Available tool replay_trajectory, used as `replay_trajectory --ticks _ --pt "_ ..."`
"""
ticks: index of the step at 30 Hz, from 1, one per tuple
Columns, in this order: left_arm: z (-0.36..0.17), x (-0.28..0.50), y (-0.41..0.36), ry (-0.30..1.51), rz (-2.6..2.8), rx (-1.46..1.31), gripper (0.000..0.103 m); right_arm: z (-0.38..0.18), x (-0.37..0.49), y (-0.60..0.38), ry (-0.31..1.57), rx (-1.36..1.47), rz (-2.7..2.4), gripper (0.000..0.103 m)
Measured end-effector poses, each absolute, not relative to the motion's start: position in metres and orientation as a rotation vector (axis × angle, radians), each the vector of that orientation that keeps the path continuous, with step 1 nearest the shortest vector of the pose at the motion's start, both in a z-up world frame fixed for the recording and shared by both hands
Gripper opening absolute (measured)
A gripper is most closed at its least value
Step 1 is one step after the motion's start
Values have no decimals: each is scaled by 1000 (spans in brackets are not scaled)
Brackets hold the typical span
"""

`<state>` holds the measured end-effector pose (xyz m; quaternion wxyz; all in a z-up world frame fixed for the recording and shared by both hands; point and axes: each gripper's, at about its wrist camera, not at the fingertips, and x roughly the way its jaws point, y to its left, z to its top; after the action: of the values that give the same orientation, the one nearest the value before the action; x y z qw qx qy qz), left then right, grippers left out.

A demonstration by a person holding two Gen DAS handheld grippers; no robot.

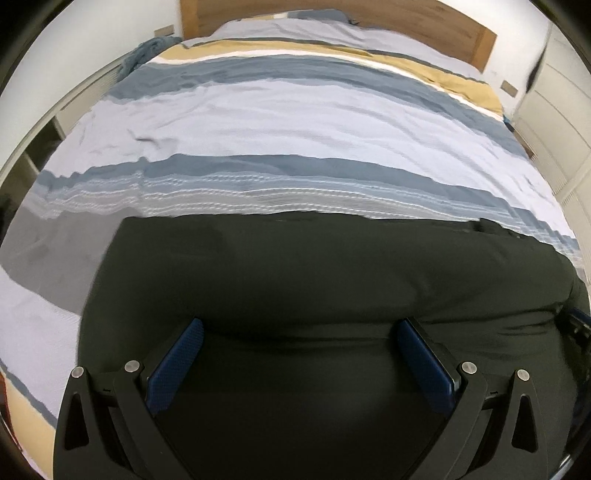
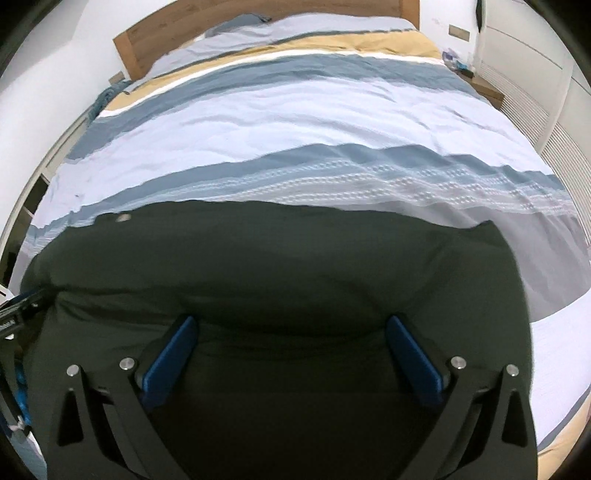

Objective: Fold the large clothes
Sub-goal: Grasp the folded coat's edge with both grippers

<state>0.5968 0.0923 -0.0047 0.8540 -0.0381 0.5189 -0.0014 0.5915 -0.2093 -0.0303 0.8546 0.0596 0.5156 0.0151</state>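
Black, matte cloth fills the near half of both views: the garment (image 1: 295,280) (image 2: 280,266) lies spread flat on the bed (image 1: 258,118) (image 2: 295,110), its far edge a nearly straight line across the duvet, its surface smooth with a few soft rolls where the fabric bunches. We see a small pale button (image 2: 122,218) near its far left corner in the right wrist view.

Both claws hang above the cloth with nothing between their pads. We find the left claw (image 1: 300,332) spread wide, its blue, finely dotted pads (image 1: 177,365) angled outward on black hinged arms with round steel pins. The right claw (image 2: 291,328) stands just as wide — its blue pads (image 2: 170,360) clear of the fabric.

Beyond the garment the duvet runs in broad bands of pale lilac-white, slate blue and mustard, with a strip of raised, stitched ridges just past the black edge. A wooden headboard (image 1: 332,14) (image 2: 258,14) closes the far end.
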Motion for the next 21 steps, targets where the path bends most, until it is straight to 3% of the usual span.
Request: replay_trajectory --ticks 11,21 --pt "9 544 118 1084 -4 -145 103 1 543 -232 1039 140 -4 103" --pt "5 519 118 1094 15 -108 103 -28 507 -254 1116 155 -94 103"
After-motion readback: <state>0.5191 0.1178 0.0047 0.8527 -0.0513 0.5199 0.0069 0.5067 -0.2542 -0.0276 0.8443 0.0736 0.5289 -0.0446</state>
